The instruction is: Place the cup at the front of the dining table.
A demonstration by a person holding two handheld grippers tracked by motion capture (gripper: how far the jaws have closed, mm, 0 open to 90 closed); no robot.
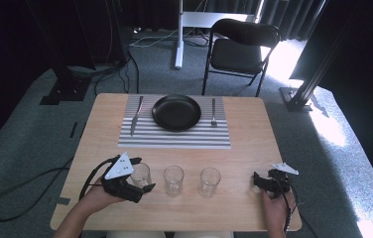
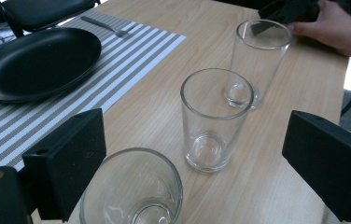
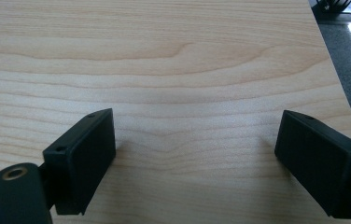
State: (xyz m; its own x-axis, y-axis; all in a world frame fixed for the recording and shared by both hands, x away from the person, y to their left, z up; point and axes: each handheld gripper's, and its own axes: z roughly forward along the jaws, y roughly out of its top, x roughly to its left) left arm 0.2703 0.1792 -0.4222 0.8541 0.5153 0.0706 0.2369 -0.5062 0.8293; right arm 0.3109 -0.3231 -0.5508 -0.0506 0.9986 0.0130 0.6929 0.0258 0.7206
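While held wide apart, left gripper [image 1: 137, 174] straddling the nearest glass [image 1: 140, 174], one jaw beyond it and one on the person's side; in the left gripper view the same glass [image 2: 131, 193] low between the two black jaws, gripper [image 2: 194, 161] gaping, neither pad clearly touching the rim, nothing clamped. Nearest glass first in a row of three along the near part of the wooden table [image 1: 244, 148], all upright, mouths up, long axes vertical. Middle glass [image 1: 173, 180] just beside it to the right, third glass [image 1: 209, 181] a little farther on; seen along the left gripper's jaws as middle glass [image 2: 215, 119] and third glass [image 2: 260, 60] receding toward the other hand [image 2: 334, 25].

Left hand [image 1: 100, 196] entering from the bottom edge, forearm angled up and to the right, grey three-cornered plate [image 1: 120, 166] on top, cable [image 1: 21, 196] trailing off the table's left side.

Right gripper [image 1: 260, 179] well apart from the third glass, near the table's right edge, pointing left toward the row, right hand [image 1: 275, 206] behind it. In the right gripper view, gripper [image 3: 194, 161] spread wide over bare wood, holding nothing.

Farther back, striped placemat [image 1: 174, 139] with black plate [image 1: 176, 112], knife [image 1: 136, 115] to its left, fork [image 1: 214, 112] to its right, both lying lengthwise away from the person. Black chair [image 1: 241, 47] beyond the table.
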